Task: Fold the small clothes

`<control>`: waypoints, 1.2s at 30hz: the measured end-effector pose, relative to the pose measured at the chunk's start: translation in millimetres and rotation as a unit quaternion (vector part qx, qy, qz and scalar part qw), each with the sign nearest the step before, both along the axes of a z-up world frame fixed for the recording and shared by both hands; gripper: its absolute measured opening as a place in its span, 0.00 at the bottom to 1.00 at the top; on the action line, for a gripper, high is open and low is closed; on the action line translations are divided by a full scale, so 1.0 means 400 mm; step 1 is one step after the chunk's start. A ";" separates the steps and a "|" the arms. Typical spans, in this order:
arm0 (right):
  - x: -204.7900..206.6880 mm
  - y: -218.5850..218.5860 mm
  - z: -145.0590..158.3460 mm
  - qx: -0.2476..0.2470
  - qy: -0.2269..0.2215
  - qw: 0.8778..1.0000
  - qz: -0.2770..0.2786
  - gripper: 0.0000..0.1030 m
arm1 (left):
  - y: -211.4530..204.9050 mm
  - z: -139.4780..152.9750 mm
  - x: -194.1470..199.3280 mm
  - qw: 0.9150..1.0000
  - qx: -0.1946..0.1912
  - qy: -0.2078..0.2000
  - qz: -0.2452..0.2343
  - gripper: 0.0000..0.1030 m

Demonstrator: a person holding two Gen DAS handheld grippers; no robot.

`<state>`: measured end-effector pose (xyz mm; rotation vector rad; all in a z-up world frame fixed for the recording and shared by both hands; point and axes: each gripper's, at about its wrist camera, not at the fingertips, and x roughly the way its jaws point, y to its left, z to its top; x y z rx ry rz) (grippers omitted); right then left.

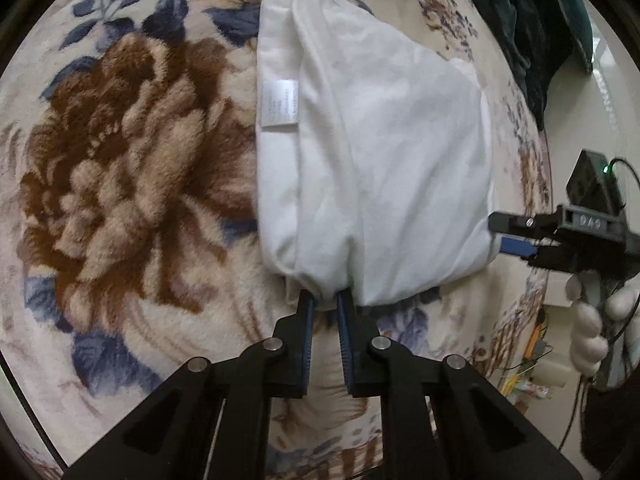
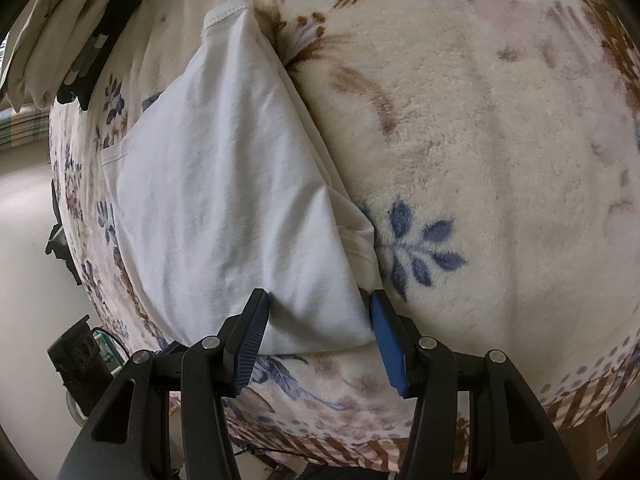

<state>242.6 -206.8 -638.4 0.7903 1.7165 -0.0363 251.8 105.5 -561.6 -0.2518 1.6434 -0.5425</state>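
Bunching white garment [image 1: 384, 160] between left tongs [image 1: 325, 300]

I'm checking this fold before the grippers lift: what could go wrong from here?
The left gripper pinches only a small bunch at the hem of the white cotton garment, so it may slip out. The right gripper stands open around the corner, gripping nothing, so a lift now would skew the fold on the fuzzy floral blanket.

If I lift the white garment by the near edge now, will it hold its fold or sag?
The white garment will probably sag: it is thin, creased cloth with loose layered edges. The left gripper is shut on only a small bunch of hem, so the rest would likely drape. The fleecy blanket may drag on it.
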 end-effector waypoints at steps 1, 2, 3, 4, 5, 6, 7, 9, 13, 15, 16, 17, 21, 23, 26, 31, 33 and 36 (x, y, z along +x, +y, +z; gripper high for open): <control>-0.001 0.000 -0.001 0.000 0.000 1.000 -0.001 0.53 | 0.000 -0.003 0.005 1.000 -0.003 0.004 0.003 0.10; -0.003 0.002 0.000 -0.001 0.000 1.000 -0.001 0.53 | 0.000 -0.006 0.008 1.000 -0.008 0.008 0.006 0.10; -0.003 0.002 0.000 -0.002 0.001 1.000 0.000 0.53 | 0.000 -0.007 0.009 1.000 -0.009 0.008 0.008 0.10; -0.003 0.003 0.000 -0.003 0.001 1.000 0.001 0.53 | 0.000 -0.005 0.011 1.000 -0.013 0.007 0.007 0.10; -0.002 0.004 0.000 -0.003 0.002 1.000 0.001 0.53 | 0.000 -0.003 0.010 1.000 -0.014 0.004 0.007 0.10; -0.002 0.004 0.000 -0.004 0.003 1.000 0.001 0.53 | 0.000 0.003 0.007 1.000 -0.013 -0.004 0.006 0.09; -0.002 0.005 0.001 -0.005 0.003 1.000 0.002 0.53 | 0.000 0.009 0.004 1.000 -0.016 -0.012 0.008 0.09; 0.000 0.009 0.001 -0.007 0.003 1.000 0.003 0.53 | 0.009 0.028 0.002 0.999 -0.003 -0.040 0.023 0.05; 0.001 0.014 -0.001 -0.007 0.002 1.000 0.002 0.53 | 0.037 0.033 0.010 0.996 0.043 -0.059 0.057 0.02; 0.001 0.015 -0.002 -0.007 0.001 1.000 -0.001 0.53 | 0.056 0.029 0.012 0.993 0.082 -0.065 0.063 0.02; 0.001 0.016 -0.002 -0.008 0.000 1.000 0.000 0.53 | 0.069 0.025 0.013 0.992 0.093 -0.060 0.066 0.02; 0.001 0.017 -0.002 -0.009 0.000 1.000 0.000 0.53 | 0.083 0.024 0.013 0.991 0.095 -0.054 0.071 0.02; 0.000 0.014 0.004 -0.010 -0.002 1.000 0.000 0.53 | 0.159 0.027 -0.001 0.987 -0.005 0.010 0.160 0.09; -0.002 0.008 0.008 -0.008 -0.004 1.000 -0.004 0.53 | 0.192 0.024 -0.027 0.970 -0.067 0.049 0.227 0.33; -0.016 -0.014 0.023 -0.004 -0.009 1.000 -0.025 0.53 | 0.201 0.010 -0.064 0.932 -0.156 0.093 0.313 0.65; -0.067 -0.050 0.047 0.026 -0.017 0.997 -0.077 0.64 | 0.112 -0.100 -0.067 0.878 -0.237 0.170 0.379 0.65; -0.089 -0.047 0.033 0.048 -0.006 0.994 -0.093 0.64 | 0.091 -0.152 -0.054 0.862 -0.239 0.184 0.406 0.65; -0.116 -0.011 -0.021 0.100 0.024 0.988 -0.112 0.64 | 0.084 -0.173 -0.044 0.850 -0.234 0.191 0.431 0.66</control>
